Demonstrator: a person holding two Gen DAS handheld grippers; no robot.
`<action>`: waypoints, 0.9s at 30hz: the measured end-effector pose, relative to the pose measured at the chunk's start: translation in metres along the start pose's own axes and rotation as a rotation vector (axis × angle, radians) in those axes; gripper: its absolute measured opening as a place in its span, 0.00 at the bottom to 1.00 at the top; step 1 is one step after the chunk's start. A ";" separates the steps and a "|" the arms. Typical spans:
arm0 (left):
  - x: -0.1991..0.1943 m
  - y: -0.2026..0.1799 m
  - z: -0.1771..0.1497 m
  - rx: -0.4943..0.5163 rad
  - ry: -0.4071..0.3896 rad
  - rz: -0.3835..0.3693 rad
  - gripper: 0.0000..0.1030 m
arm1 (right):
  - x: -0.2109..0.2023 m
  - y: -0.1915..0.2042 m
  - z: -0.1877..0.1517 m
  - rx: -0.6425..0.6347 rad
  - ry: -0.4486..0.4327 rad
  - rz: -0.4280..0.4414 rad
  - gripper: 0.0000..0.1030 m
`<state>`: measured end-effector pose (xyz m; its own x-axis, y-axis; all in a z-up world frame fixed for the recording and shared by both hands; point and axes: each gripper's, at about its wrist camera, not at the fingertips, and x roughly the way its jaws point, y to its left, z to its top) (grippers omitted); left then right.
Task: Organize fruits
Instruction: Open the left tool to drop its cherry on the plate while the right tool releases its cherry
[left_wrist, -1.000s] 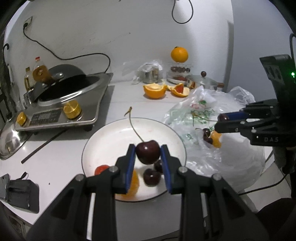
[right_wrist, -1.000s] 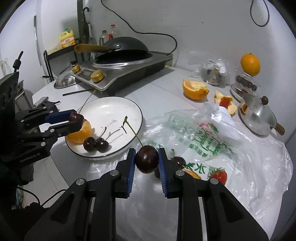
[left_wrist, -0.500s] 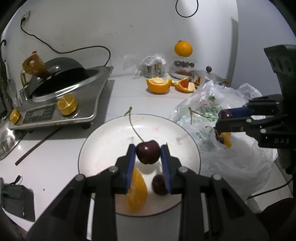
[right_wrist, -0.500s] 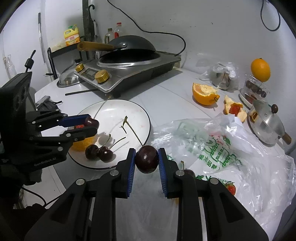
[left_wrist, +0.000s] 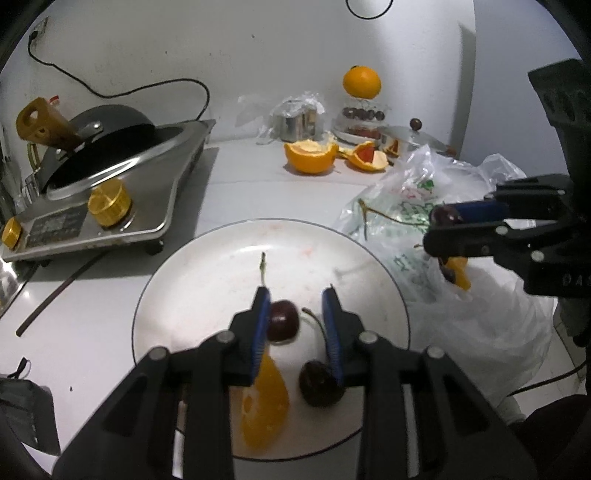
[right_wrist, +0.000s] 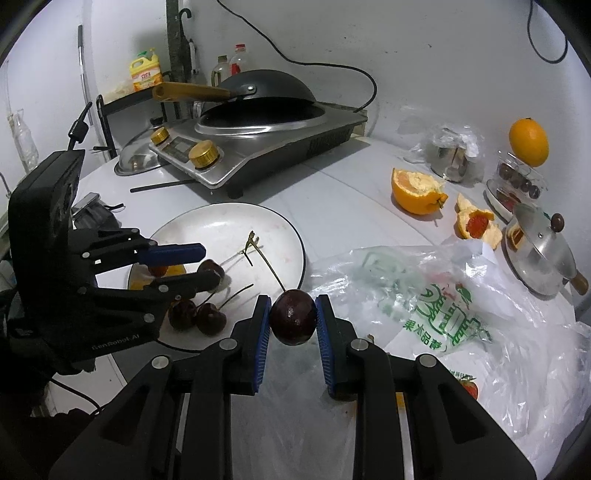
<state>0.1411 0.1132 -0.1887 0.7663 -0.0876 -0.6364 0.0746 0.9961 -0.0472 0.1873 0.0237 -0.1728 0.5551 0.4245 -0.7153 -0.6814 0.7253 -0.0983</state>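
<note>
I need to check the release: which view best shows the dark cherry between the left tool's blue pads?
The left wrist view: the dark cherry sits on the white plate, touching only one pad, so it is released. In the right wrist view, the left tool hides most of it.

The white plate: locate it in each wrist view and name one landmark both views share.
Left wrist view: the white plate fills the lower centre, under the left gripper, whose jaws have just been opening around a cherry.
Right wrist view: the plate lies left of centre, partly behind the left gripper.
Shared landmark: the peeled orange half near the wall.
</note>
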 end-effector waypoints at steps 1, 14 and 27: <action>0.000 0.000 0.000 -0.003 -0.002 -0.002 0.41 | 0.001 0.001 0.001 -0.003 0.000 0.001 0.25; -0.025 0.028 -0.004 -0.058 -0.049 0.019 0.51 | 0.025 0.023 0.014 -0.040 0.030 0.029 0.25; -0.029 0.043 -0.015 -0.076 -0.055 0.022 0.52 | 0.058 0.027 0.016 -0.004 0.091 0.040 0.25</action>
<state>0.1121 0.1583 -0.1835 0.8012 -0.0644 -0.5950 0.0108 0.9956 -0.0932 0.2084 0.0768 -0.2064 0.4819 0.4020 -0.7786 -0.7039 0.7067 -0.0708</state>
